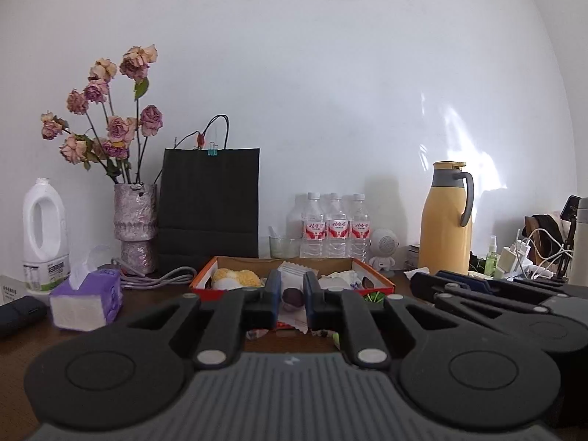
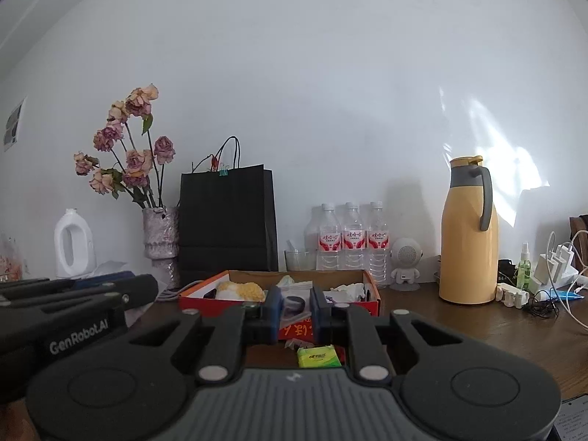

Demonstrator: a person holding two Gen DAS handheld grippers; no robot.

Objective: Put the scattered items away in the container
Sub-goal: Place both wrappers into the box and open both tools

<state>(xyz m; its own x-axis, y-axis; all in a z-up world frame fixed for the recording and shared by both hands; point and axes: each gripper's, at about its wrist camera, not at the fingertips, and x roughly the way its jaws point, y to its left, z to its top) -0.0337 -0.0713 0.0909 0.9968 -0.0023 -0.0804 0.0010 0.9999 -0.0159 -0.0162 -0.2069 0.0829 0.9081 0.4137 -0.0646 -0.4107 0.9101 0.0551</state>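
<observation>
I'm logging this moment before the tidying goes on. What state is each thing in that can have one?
Left tool: shut, empty.
Right tool: shut, empty.
Box: open, partly filled.
Green packet: still on the table, outside the box.
Black bag: upright, clipped at the top.
Water bottles: upright, capped.
Yellow jug: upright, lid shut.
White bottle: upright, no cap.
Glass: upright.
Flowers: dried.

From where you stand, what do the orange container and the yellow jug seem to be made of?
The orange container looks like cardboard: matte brown inner walls, thin folded edges, printed outside. The yellow jug seems plastic or painted metal, I cannot tell which; its smooth body shows a soft sheen, with a grey handle.
</observation>
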